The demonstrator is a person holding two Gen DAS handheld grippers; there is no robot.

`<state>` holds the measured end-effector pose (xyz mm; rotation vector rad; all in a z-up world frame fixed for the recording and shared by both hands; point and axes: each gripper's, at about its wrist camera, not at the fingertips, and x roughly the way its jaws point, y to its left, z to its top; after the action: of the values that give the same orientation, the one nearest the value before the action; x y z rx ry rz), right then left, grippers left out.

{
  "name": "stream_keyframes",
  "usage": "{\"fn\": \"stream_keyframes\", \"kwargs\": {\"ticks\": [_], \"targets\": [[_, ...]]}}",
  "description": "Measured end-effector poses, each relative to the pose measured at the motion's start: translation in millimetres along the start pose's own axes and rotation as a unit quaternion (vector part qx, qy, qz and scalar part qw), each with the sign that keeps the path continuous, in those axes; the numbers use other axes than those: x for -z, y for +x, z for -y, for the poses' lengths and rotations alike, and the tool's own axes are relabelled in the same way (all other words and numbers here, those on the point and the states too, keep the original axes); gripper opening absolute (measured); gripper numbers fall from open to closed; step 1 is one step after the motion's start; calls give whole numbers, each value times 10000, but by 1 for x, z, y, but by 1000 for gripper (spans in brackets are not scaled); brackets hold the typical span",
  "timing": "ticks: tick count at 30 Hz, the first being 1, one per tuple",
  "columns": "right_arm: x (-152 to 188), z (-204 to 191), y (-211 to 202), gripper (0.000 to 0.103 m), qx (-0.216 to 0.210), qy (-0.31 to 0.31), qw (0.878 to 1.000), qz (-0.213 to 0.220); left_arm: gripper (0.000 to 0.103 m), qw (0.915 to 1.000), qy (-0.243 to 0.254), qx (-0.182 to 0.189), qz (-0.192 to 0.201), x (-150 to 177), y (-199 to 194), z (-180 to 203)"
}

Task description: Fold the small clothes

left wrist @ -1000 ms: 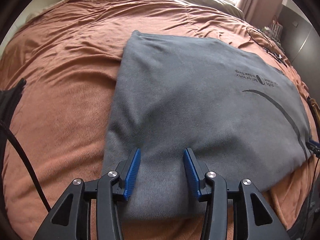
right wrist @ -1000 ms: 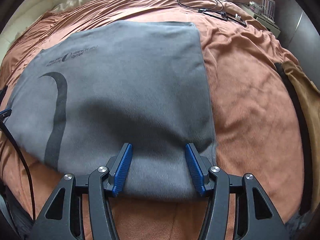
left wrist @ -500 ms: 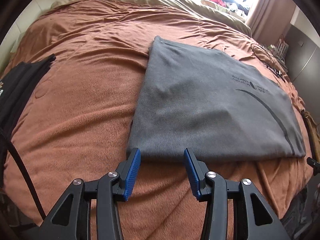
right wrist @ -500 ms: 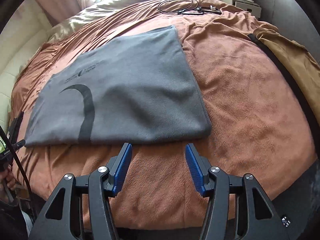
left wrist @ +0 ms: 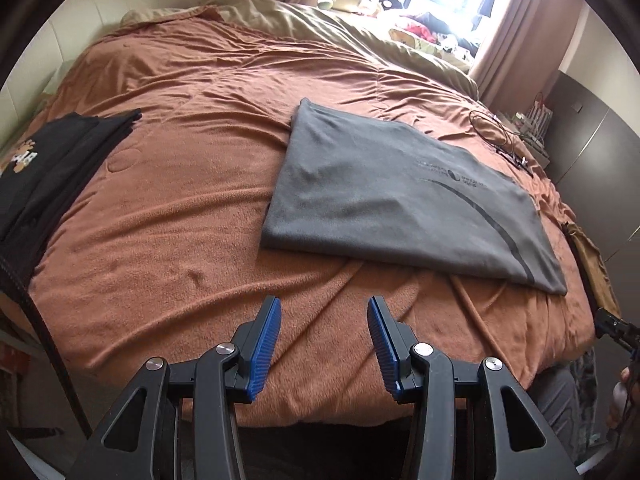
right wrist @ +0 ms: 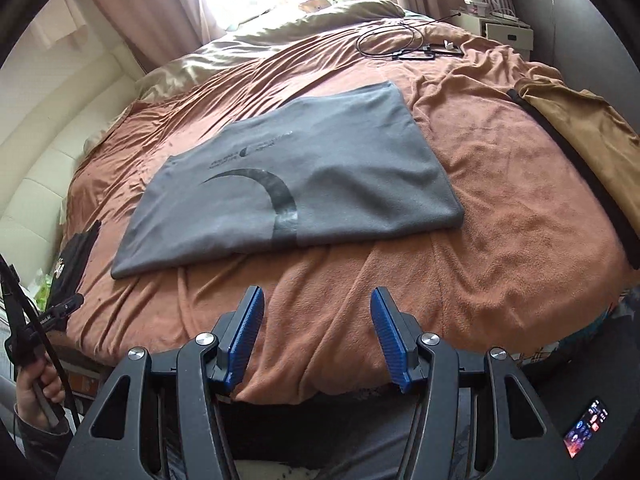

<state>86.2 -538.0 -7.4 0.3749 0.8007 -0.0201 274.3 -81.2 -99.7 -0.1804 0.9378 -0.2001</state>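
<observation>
A grey folded garment (left wrist: 396,196) (right wrist: 304,184) with a dark curved stripe and small print lies flat on the brown bedspread (left wrist: 180,208) (right wrist: 500,220). My left gripper (left wrist: 324,312) hangs open above the bed's near edge, well short of the garment's near left corner, with nothing between its blue pads. Just as bare, my right gripper (right wrist: 318,302) stands open over the near edge, short of the garment's near fold.
A folded black garment (left wrist: 44,168) with a bear print lies at the bed's left side. A tan garment (right wrist: 588,132) lies at the right edge. Cables and a phone (right wrist: 412,46) rest near the far right. Pillows and a window lie beyond. A hand (right wrist: 34,392) shows low left.
Both grippers have drawn back and risen from the grey garment's near edge to the bed's near edge. The garment stays folded flat; the jaws kept their width.
</observation>
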Motion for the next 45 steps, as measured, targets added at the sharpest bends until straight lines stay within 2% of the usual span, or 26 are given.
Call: {"fn": "stream_keyframes", "kwargs": {"ticks": [5,10,15,23,29,32,38,41,45], "targets": [[9,-16,-18,53,6,2,10000,49,50,9998,45,133,164,10,-28,9],[-2,-32,-9,53,54,-189,9998,-62,53,9996,-71,154,241,11,-35,2],[-16,-50,13,53,-170,-426,9989,-30,53,9989,-357,188,249,5,-22,-13],[-36,-70,70,53,-184,-559,9982,-137,53,9966,-759,234,240,-17,-1,-41],[-51,-92,120,45,-164,-634,9972,-356,53,9912,-1254,372,201,-26,16,-68],[-59,-103,144,37,-192,-662,9965,-464,52,9880,-1464,485,90,-30,30,-76],[-73,-120,189,23,-137,-766,9950,-621,52,9831,-1684,704,-128,-36,61,-78],[-75,-127,210,18,-77,-828,9944,-648,52,9822,-1732,687,-244,-39,76,-77],[-73,-123,231,12,-73,-654,9949,-764,52,9789,-1813,811,-486,-37,97,-73]]}}
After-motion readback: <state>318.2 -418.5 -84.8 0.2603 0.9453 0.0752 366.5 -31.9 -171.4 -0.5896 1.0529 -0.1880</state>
